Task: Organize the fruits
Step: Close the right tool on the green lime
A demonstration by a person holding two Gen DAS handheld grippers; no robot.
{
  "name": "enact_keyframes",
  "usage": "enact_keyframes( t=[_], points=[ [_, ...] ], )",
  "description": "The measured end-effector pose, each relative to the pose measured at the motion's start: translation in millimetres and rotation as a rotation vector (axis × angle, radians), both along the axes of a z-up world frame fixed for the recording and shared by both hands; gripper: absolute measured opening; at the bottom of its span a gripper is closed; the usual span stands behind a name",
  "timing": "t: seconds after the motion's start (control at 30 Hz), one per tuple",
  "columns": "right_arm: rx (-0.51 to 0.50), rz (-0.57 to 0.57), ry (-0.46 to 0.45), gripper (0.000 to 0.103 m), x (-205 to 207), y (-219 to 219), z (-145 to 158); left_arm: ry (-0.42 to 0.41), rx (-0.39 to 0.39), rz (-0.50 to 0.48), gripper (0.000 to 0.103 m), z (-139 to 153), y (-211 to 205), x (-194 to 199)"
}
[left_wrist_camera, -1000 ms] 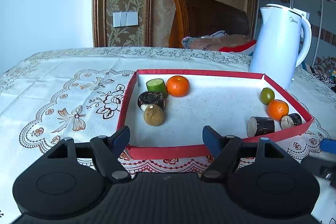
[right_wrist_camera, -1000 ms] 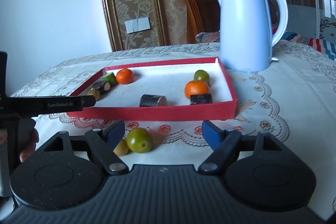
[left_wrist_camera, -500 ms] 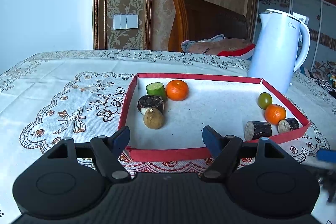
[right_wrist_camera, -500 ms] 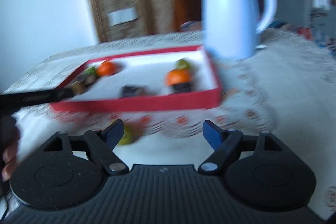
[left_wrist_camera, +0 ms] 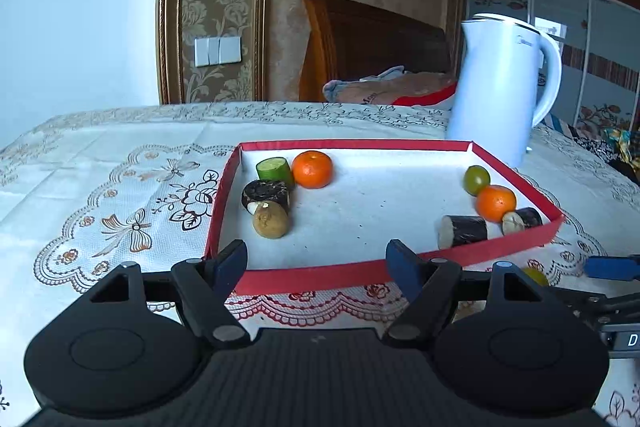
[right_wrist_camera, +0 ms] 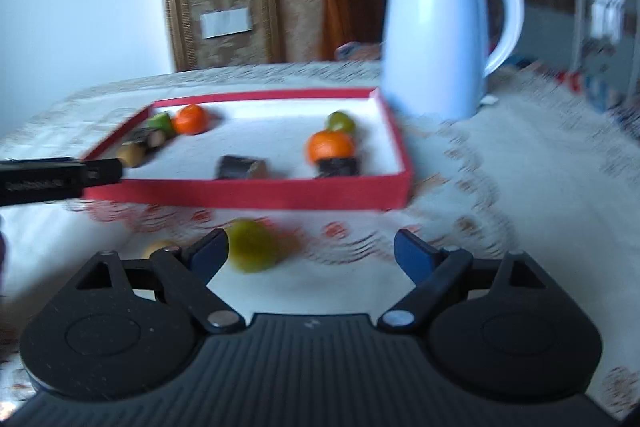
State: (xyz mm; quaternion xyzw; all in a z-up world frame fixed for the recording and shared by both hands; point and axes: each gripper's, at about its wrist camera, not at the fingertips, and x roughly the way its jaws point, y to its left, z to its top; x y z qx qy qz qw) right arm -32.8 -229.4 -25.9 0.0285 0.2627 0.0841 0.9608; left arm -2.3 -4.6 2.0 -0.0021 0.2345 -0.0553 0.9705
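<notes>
Motion blur smears the round green fruit near the red tray's front edge; both the left gripper and right gripper gape wide, empty.

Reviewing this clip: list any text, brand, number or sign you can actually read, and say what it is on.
"D": a single white letter on the right tongs' black body, cut off at the left wrist view's edge.
Grey brand mark on the white kettle: too small to read.
White lettering on the left tongs' black arm: blurred, unreadable.
Nothing else bears text.
</notes>
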Motion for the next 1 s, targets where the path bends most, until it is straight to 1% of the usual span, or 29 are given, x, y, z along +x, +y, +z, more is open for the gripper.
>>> enact_keyframes(
  t=[0.03,0.1,0.13,0.17,0.23,0.3,0.37,0.47,0.5,0.63,0.8,0.9,1.0],
  points=[
    [0.009,0.02,0.004,0.087,1,2,0,-0.002,0.005,-0.003,0.076,-1,-1,-2],
    [-0.017,0.042,0.01,0.084,4,9,-3,-0.007,0.011,-0.008,0.076,0,-2,-3],
    [-0.031,0.046,0.016,0.078,6,13,-4,-0.008,0.01,-0.009,0.076,0,-2,-3],
    [-0.037,0.054,0.025,0.074,8,16,-4,-0.005,0.009,-0.009,0.076,0,-2,-2],
    [-0.045,0.064,0.047,0.062,12,19,-6,0.003,0.005,-0.017,0.076,-1,-2,-2],
    [-0.041,0.062,0.068,0.057,15,18,-8,0.0,0.007,-0.023,0.076,-1,-3,-2],
    [-0.031,0.057,0.064,0.047,14,17,-8,-0.003,0.017,-0.031,0.076,-1,-5,-3],
    [-0.04,0.057,0.062,0.039,13,16,-9,0.003,0.028,-0.048,0.076,-3,-8,-3],
    [-0.04,0.062,0.061,0.034,13,17,-9,0.006,0.031,-0.055,0.076,-3,-9,-3],
    [-0.025,0.066,0.057,0.031,12,15,-9,0.007,0.045,-0.094,0.076,-4,-14,-6],
    [0.036,0.01,0.059,0.031,13,2,-9,0.003,0.028,-0.182,0.076,-5,-20,-12],
    [0.062,-0.034,0.059,0.031,13,-5,-10,0.004,0.017,-0.251,0.083,-5,-25,-16],
    [0.068,-0.066,0.06,0.031,14,-9,-10,-0.005,0.041,-0.31,0.083,-7,-33,-22]
  ],
)
